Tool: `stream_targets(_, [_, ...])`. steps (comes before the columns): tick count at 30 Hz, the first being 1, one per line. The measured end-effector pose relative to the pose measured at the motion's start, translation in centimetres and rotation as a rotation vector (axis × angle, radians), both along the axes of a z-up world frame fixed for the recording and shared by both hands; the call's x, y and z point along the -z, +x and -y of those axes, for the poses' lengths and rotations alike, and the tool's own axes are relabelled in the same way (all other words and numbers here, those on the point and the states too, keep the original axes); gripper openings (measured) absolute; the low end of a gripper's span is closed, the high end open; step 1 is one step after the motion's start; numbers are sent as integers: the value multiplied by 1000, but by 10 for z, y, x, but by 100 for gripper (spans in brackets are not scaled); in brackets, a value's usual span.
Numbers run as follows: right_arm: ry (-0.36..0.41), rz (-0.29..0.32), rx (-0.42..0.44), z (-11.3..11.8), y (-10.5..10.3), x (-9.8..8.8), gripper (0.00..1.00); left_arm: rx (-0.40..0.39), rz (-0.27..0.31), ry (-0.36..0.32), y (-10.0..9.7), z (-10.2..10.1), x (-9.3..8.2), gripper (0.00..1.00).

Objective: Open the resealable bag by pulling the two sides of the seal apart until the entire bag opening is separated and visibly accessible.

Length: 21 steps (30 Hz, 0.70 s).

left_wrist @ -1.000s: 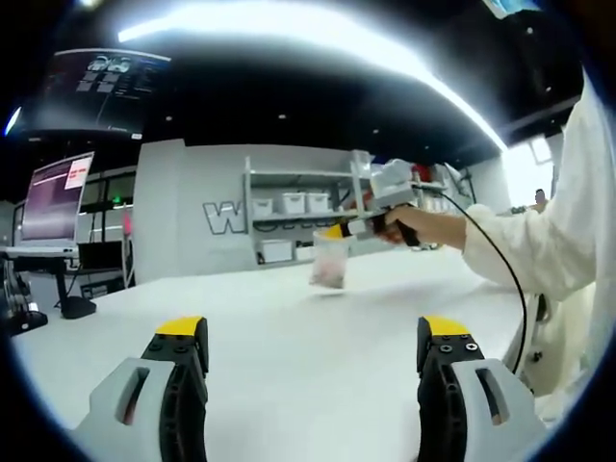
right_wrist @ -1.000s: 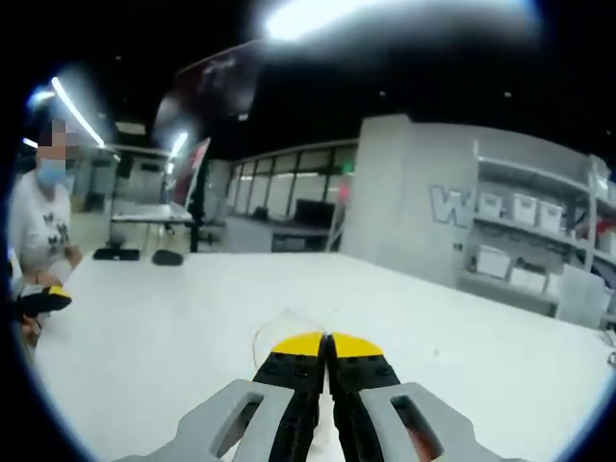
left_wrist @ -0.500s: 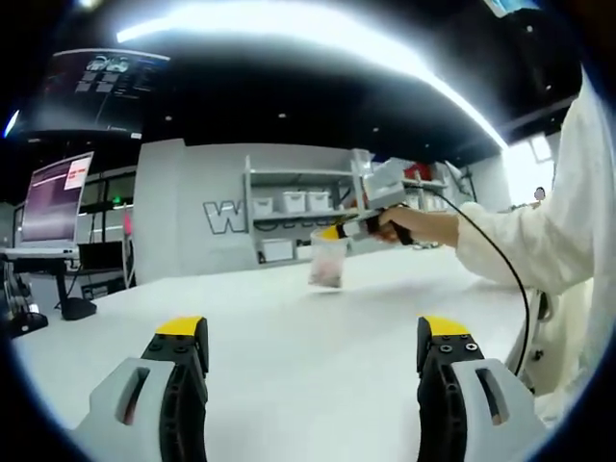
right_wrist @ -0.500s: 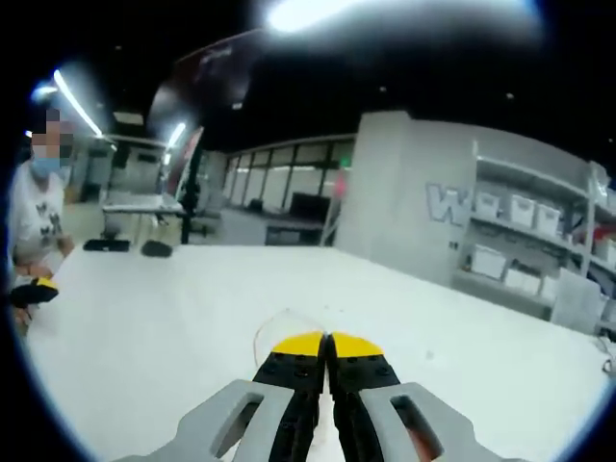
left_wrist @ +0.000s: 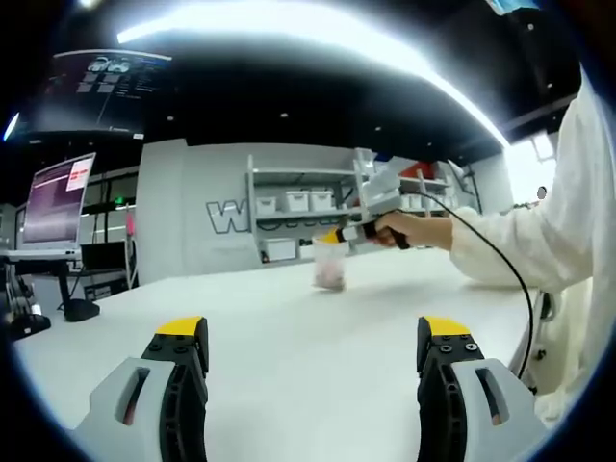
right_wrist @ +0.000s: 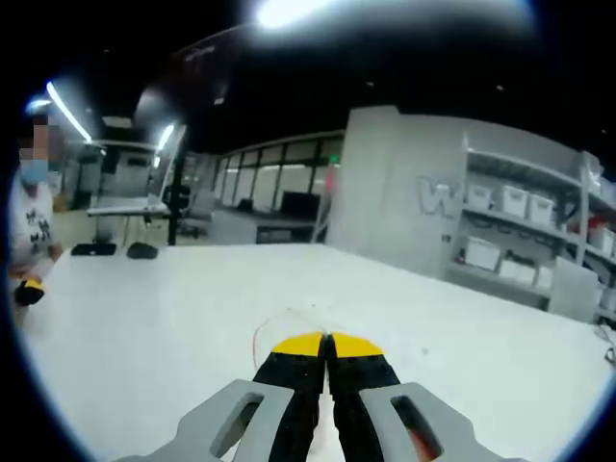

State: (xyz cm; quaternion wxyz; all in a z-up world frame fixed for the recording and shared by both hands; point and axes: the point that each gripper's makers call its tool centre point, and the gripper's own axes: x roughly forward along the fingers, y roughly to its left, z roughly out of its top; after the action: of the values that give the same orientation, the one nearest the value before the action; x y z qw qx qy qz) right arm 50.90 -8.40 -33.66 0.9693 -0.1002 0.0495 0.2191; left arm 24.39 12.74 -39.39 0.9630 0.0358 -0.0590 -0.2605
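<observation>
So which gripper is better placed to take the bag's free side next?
The left gripper, probably. Its jaws stand wide open and empty over the table. The right gripper is already shut on the bag, holding it up by its top edge, so it cannot take a second hold.

Table (left_wrist: 289, 337): bare white surface ahead of left gripper (left_wrist: 308, 351), jaws wide apart.
Obstacle: right gripper (left_wrist: 339, 232) holding bag (left_wrist: 330, 265) up over far table side.
Far edge: shelf unit (left_wrist: 298, 217), monitor (left_wrist: 58, 197).
</observation>
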Motion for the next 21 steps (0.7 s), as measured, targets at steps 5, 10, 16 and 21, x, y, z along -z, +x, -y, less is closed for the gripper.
stream_targets(5, [23, 0, 11, 2, 8, 1, 0, 0, -5, 4, 1, 0, 2, 88])
stream_targets(10, [38, -4, 20, 3, 17, 2, 0, -1, -9, 8, 2, 0, 3, 88])
stream_targets(16, [45, -7, 44, 8, 29, 1, 0, 0, -16, 13, 4, 1, 5, 88])
stream_targets(21, [49, -15, 71, 16, 41, 2, 0, -6, -19, 10, 6, -1, 6, 88])
